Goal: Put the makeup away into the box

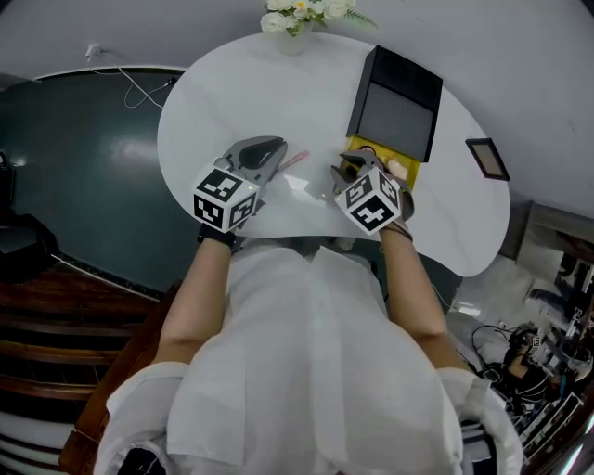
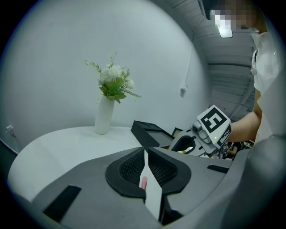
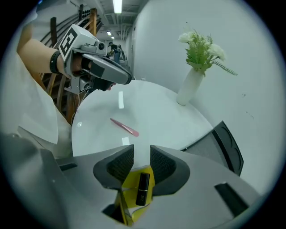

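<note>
The makeup box (image 1: 394, 111) stands open at the right of the white table, its black lid raised and its yellow inside (image 1: 411, 173) toward me. My right gripper (image 3: 142, 154) hangs open over that yellow inside (image 3: 127, 190). A black lipstick tube (image 3: 143, 188) lies loose there, below the pads and touching neither. A pink stick (image 3: 125, 127) lies on the table, left of the box (image 1: 293, 160). My left gripper (image 2: 145, 151) hovers above it with tips together and nothing held; the pink stick (image 2: 144, 182) shows through the slit behind the tips.
A white vase of flowers (image 1: 297, 19) stands at the table's far edge. A small dark frame (image 1: 487, 158) lies at the right end. The round table (image 1: 232, 93) drops off to a dark floor on the left. Wooden stairs and cables lie around it.
</note>
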The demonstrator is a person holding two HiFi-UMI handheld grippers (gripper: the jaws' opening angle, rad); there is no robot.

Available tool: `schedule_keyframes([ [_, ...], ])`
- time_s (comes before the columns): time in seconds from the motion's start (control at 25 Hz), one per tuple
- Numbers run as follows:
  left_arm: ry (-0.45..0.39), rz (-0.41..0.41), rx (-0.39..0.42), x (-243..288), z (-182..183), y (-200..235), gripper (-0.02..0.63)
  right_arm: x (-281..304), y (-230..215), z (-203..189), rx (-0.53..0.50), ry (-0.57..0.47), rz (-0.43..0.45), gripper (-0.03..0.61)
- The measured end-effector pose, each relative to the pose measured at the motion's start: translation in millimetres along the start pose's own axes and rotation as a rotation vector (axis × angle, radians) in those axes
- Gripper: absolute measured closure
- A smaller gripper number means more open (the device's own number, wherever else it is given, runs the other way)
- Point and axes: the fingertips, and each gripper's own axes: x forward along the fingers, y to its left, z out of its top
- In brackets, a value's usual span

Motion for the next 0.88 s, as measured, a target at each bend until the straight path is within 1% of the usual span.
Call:
schedule_keyframes([
  [0.36,0.004,0.03,-0.035,-32.0,-16.5,29.8,0.578,37.5,36.8,39.1,-0.13,0.024,0.092,0.477],
  [0.64,-0.001,0.045,-0.069,-52.0,-28.6,41.0,0.578,63.3,60.1,54.9,-0.303,0.058,0.167,0.477],
  [0.88,0.0,0.039,-0.086,-61.3,-35.6,43.8,0.578,79.7,71.1,57.7,-0.436,0.102,0.221,0.477],
])
